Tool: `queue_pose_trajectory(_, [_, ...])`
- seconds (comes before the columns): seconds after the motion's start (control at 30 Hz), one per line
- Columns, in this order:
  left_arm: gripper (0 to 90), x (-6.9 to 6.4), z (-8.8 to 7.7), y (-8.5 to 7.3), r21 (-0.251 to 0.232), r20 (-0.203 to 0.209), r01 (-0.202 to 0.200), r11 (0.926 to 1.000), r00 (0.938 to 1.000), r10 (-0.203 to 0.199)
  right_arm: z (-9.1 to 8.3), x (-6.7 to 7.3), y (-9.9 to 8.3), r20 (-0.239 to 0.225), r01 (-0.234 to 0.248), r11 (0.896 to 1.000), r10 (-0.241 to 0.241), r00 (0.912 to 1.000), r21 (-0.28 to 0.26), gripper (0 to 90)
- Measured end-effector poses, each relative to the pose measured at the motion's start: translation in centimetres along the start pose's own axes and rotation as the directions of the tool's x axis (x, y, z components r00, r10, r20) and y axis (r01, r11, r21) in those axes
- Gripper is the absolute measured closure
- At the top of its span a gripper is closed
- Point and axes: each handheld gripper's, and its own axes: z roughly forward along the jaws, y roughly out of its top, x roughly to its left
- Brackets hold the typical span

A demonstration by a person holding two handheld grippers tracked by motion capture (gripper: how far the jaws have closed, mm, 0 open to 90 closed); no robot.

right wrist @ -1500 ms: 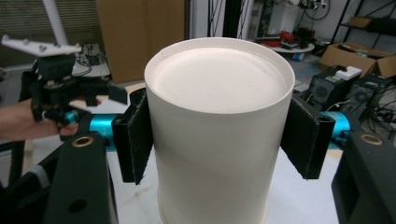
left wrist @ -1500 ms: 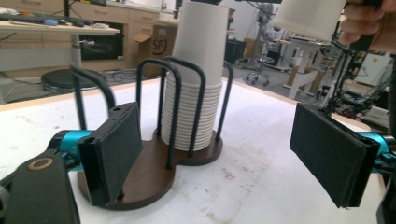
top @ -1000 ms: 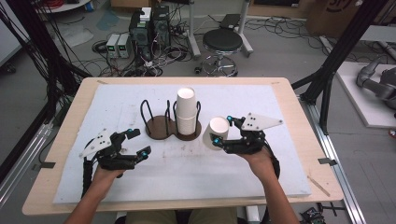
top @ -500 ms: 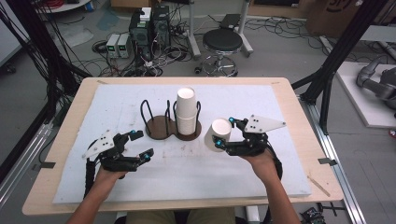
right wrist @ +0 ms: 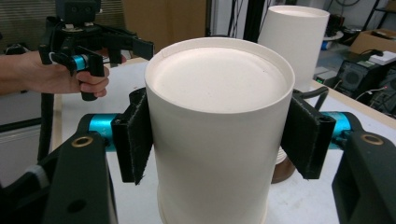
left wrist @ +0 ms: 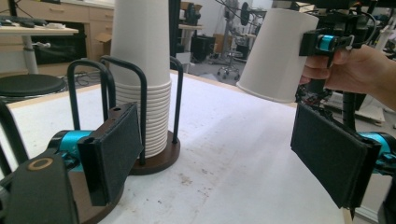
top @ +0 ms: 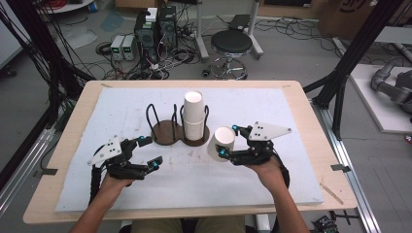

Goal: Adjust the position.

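On the left of the bench (top: 63,160), the left gripper (top: 151,151) hovers over the white mat (top: 272,184) with its jaws spread wide and nothing between them; in the left gripper view its two black pads (left wrist: 116,149) stand far apart with bare mat in the gap.

Just ahead of it sits the dark two-ring cup holder (top: 170,132). Its left ring is empty. Its right ring carries the stack of white paper cups (top: 193,116), upright, long axis vertical, closed bases upward; the stacked rims show as tight bands low on the stack in the left gripper view (left wrist: 142,84), where the top of the stack is cut off by the frame edge.

Right of the holder, the right gripper (top: 227,141) is clenched on a single paper cup (top: 221,143), its pads pressed against opposite sides of the cup wall. The cup is held clear of the mat, near the stack but apart from it. Its long axis is tilted, with the closed base facing up and toward the left and the open mouth down; the right gripper view looks onto that recessed base (right wrist: 219,79).

The mouth's far rim is hidden in the high view, and the cup's lower edge is cut off in the right gripper view. The person's right hand (top: 265,167) is partly covered by the gripper body.
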Motion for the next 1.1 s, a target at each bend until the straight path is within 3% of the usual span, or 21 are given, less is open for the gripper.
queue_pose_trajectory(0.23, [16.1,-0.3,0.4,0.2,0.001,0.025,-0.004,1.0000,0.9997,0.004,0.6,0.3,-0.1,-0.031,-0.002,1.000,0.002,0.9995,0.005,33.7])
queue_pose_trajectory(0.43, [16.1,-1.1,1.7,0.7,0.017,0.080,-0.027,0.9995,0.9964,0.026,0.9,0.8,-0.1,-0.060,-0.008,1.000,0.008,0.9981,0.000,33.7])
queue_pose_trajectory(0.67, [16.1,-2.2,4.0,0.8,0.040,0.159,-0.043,0.9983,0.9866,0.036,1.5,1.4,0.0,-0.099,-0.013,1.000,0.012,0.9950,-0.007,33.7])
queue_pose_trajectory(1.1, [16.1,-3.6,8.0,0.1,0.070,0.244,-0.061,0.9957,0.9690,0.042,2.3,2.1,0.0,-0.154,-0.026,1.000,0.026,0.9877,0.005,33.6])
